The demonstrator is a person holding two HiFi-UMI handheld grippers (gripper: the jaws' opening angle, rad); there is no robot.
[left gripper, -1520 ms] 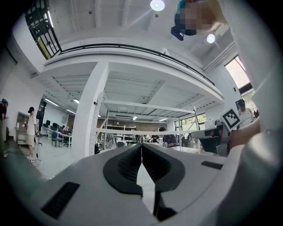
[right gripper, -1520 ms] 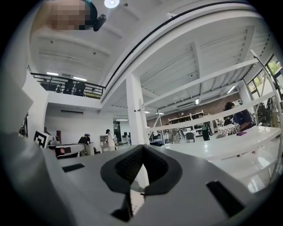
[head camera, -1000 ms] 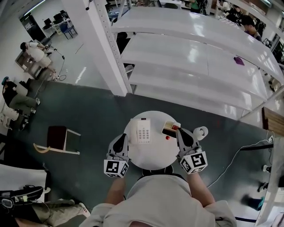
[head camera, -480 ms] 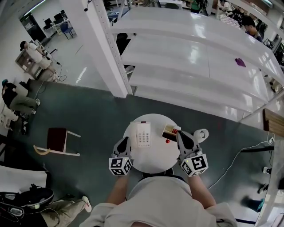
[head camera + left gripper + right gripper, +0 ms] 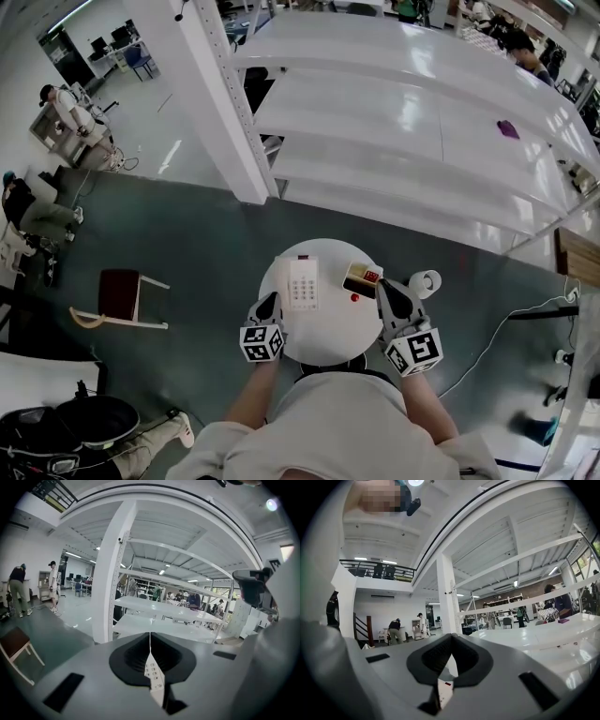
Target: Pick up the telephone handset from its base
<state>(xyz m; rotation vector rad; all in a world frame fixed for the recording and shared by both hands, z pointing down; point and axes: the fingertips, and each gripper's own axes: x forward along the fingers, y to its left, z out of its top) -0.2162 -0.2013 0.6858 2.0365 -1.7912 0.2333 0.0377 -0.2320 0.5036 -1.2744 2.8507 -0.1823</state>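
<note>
Both pairs of jaws are pressed together on nothing: the left gripper [image 5: 271,303] at the lower left edge of the round table [image 5: 323,339], the right gripper [image 5: 388,290] at its lower right. Just beyond the left one, mid-frame, lies the telephone [image 5: 302,283], its handset apparently on the base. Reaching in with closed jaws would likely shove the phone toward the yellow box [image 5: 360,277] rather than grip it.

The head camera is looking steeply down on the round table [image 5: 323,342] from well above. Both gripper cameras are facing outward, low, sharing the white pillar [image 5: 110,573] and shelving [image 5: 159,609].
</note>
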